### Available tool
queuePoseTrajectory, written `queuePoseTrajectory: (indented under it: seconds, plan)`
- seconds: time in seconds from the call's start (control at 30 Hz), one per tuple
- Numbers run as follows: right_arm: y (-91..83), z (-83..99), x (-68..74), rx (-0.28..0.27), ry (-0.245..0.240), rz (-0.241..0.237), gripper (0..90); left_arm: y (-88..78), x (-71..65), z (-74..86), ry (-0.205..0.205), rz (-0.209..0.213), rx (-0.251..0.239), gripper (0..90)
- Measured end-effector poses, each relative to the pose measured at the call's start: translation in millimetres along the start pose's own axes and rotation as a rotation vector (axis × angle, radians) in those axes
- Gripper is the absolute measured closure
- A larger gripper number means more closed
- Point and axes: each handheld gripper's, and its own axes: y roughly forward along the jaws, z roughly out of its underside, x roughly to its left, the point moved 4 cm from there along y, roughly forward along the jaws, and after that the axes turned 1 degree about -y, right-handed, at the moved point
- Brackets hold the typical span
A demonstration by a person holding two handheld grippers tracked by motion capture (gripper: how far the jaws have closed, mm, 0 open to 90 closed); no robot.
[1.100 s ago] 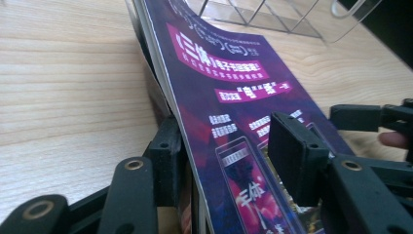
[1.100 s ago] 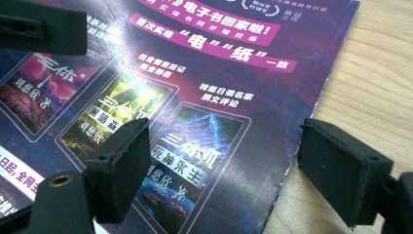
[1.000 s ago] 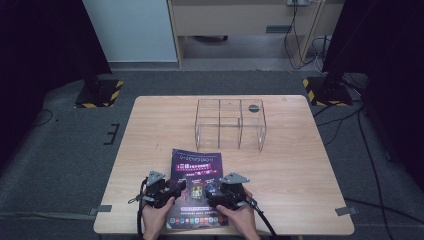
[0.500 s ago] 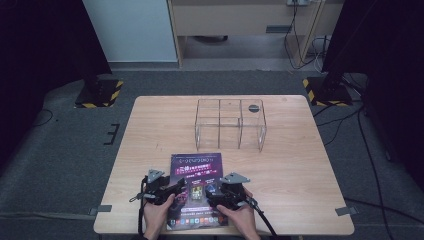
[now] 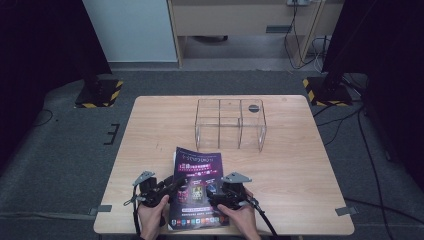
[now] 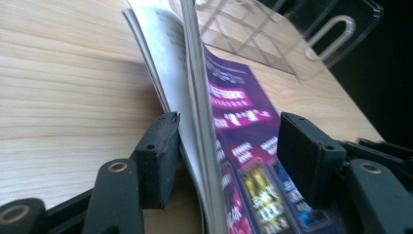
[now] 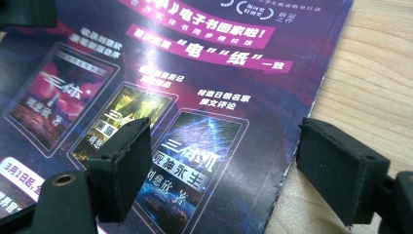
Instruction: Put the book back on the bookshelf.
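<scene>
A purple-covered magazine lies on the wooden table near the front edge. My left gripper is at its left edge. In the left gripper view the cover and top pages stand lifted on edge between the jaws of that gripper. Those jaws have just been closing; the left pad is close to the pages and the right pad stands clear. My right gripper is open low over the cover, its jaws astride the magazine's right edge.
A clear acrylic organizer with several compartments stands behind the magazine at the table's middle; it is also in the left gripper view. Bare wood lies on both sides of the magazine. Dark floor and cables surround the table.
Both hands stay at the magazine's near end. The magazine's far edge has shifted only slightly.
</scene>
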Motion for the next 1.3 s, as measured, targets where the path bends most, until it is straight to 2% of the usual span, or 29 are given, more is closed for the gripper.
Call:
queuePoseTrajectory:
  seconds: [0.07, 0.13, 0.27, 0.33, 0.37, 0.57, 0.67, 0.8, 0.93, 1.0, 1.07, 1.13, 1.17, 1.23, 1.3]
  plan:
    - [0.1, -0.1, -0.1, 0.000, -0.005, 0.000, 21.0, 1.9, -0.5, -0.6, 0.023, -0.009, 0.019, 39.8]
    - [0.0, 0.0, -0.3, 0.000, -0.006, 0.001, 20.9, 5.2, 2.4, 0.2, 0.003, -0.002, 0.043, 39.1]
    - [-0.2, 0.2, -0.2, 0.001, -0.006, 0.004, 20.9, 13.2, 8.8, 4.0, 0.007, -0.047, 0.108, 41.6]
    - [-0.3, 0.2, -0.3, 0.000, -0.005, 0.003, 20.9, 15.1, 9.2, 4.8, 0.004, -0.053, 0.115, 45.2]
    - [-0.3, 0.2, -0.2, 0.001, -0.003, 0.003, 20.9, 16.0, 8.0, 4.8, 0.018, -0.068, 0.119, 47.1]
    - [-0.3, 0.2, -0.3, 0.001, -0.005, 0.004, 21.0, 11.2, 3.9, 1.0, 0.033, -0.081, 0.081, 68.6]
    - [-0.2, 0.1, -0.3, 0.000, -0.005, 0.004, 21.0, 9.7, -1.1, -0.4, 0.069, -0.085, 0.070, 75.1]
    - [-0.3, 0.2, -0.3, 0.000, -0.004, 0.006, 21.2, 8.1, -6.8, -2.5, 0.103, -0.096, 0.064, 77.0]
    - [-0.9, 0.2, -1.1, -0.003, 0.011, -0.005, 21.0, 7.0, -10.4, -4.2, 0.115, -0.087, 0.050, 78.0]
    - [-2.1, 0.6, -2.8, -0.005, 0.009, -0.021, 20.9, 4.5, -16.5, -7.2, 0.138, -0.074, 0.036, 78.3]
    - [-2.7, 0.9, -3.4, -0.005, 0.010, -0.021, 20.4, 3.6, -18.9, -8.2, 0.144, -0.066, 0.030, 78.5]
    - [-7.5, 1.0, -8.1, -0.027, 0.007, -0.009, 20.0, 1.0, -24.8, -11.0, 0.169, -0.053, 0.019, 78.6]
    - [-7.5, 1.0, -8.1, -0.027, 0.007, -0.009, 20.0, 1.0, -24.8, -11.0, 0.169, -0.053, 0.019, 78.7]
    - [-15.2, -1.9, -14.9, -0.071, 0.036, -0.020, 19.3, -2.3, -29.2, -13.1, 0.182, -0.043, 0.004, 78.8]
    - [-17.7, -3.2, -17.1, -0.080, 0.044, -0.028, 19.0, -5.6, -31.7, -15.5, 0.187, -0.029, -0.010, 78.8]
